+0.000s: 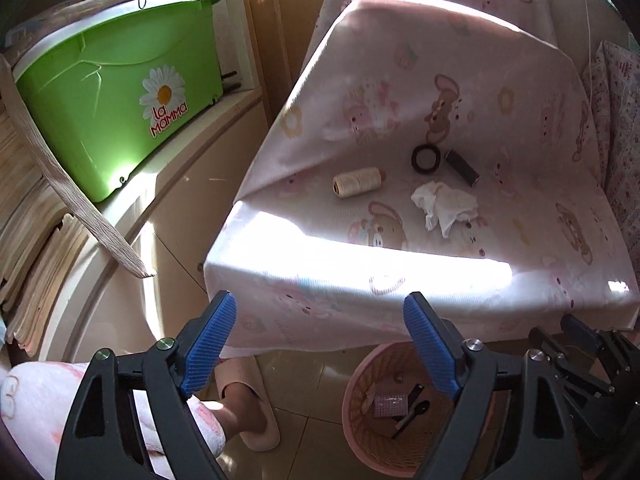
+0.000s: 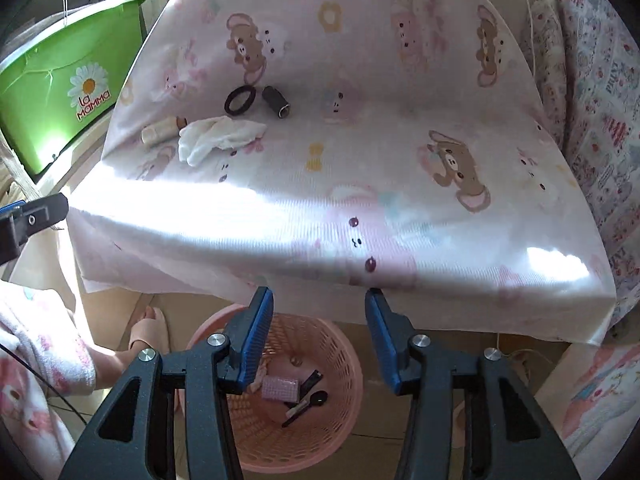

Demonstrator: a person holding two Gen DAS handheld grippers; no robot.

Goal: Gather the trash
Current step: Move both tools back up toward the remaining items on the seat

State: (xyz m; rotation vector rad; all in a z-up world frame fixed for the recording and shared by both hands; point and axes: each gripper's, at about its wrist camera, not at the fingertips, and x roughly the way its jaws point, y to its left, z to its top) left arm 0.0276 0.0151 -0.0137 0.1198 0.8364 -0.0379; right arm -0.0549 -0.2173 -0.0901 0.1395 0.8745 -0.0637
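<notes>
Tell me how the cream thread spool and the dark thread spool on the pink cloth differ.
The cream thread spool is pale and looks thicker; the dark thread spool is near black and slimmer. The cream one lies left of the crumpled tissue; the dark one lies beyond the tissue, beside the black tape ring. Both lie on their sides on the cloth, untouched by either gripper.

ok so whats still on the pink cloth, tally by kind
thread spools: 2, cream spool and dark spool
tape roll: 1
crumpled tissue: 1
total: 4
</notes>
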